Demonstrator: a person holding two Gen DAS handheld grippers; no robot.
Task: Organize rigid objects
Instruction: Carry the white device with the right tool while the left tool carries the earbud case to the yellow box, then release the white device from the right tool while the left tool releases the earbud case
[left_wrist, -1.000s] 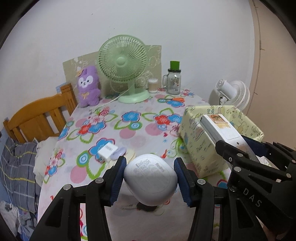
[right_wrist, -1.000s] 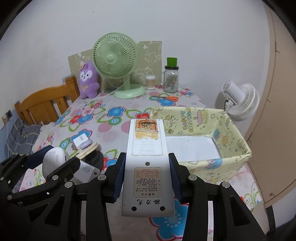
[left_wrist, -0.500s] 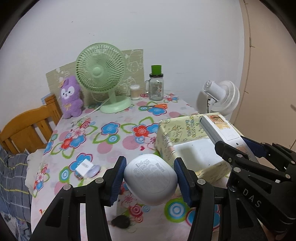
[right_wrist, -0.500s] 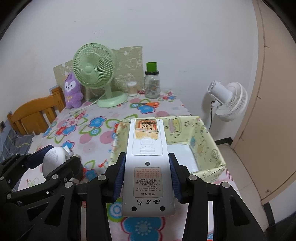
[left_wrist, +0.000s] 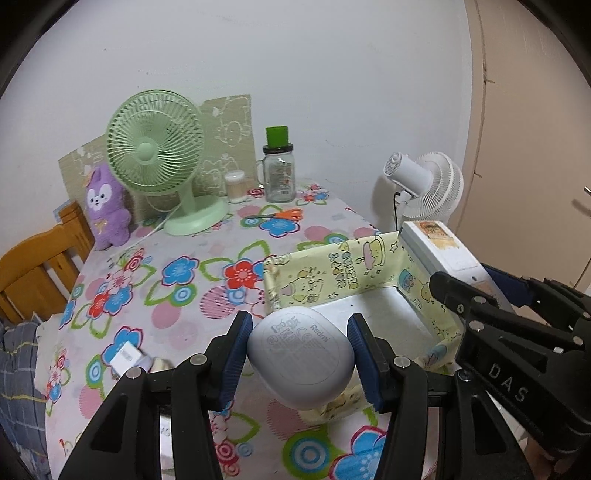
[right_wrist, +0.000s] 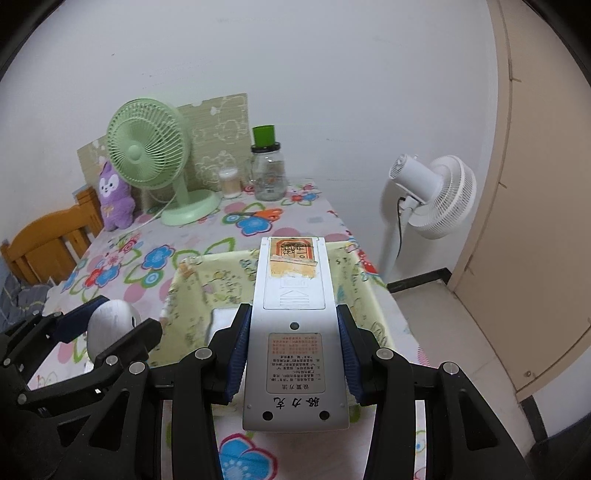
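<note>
Both hand-held grippers are closing in on the yellow box (left_wrist: 343, 269): left hand-held gripper (left_wrist: 300, 352) clamping the white earbud case (left_wrist: 299, 360), right hand-held gripper (right_wrist: 291, 350) gripping the remote (right_wrist: 293, 332), now hovering above it, ready for dropping.

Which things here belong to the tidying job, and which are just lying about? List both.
Job:
white case, in left gripper
remote, in right gripper
yellow box

Lying about:
green fan
purple plush toy
glass jar
scissors
white fan
</note>
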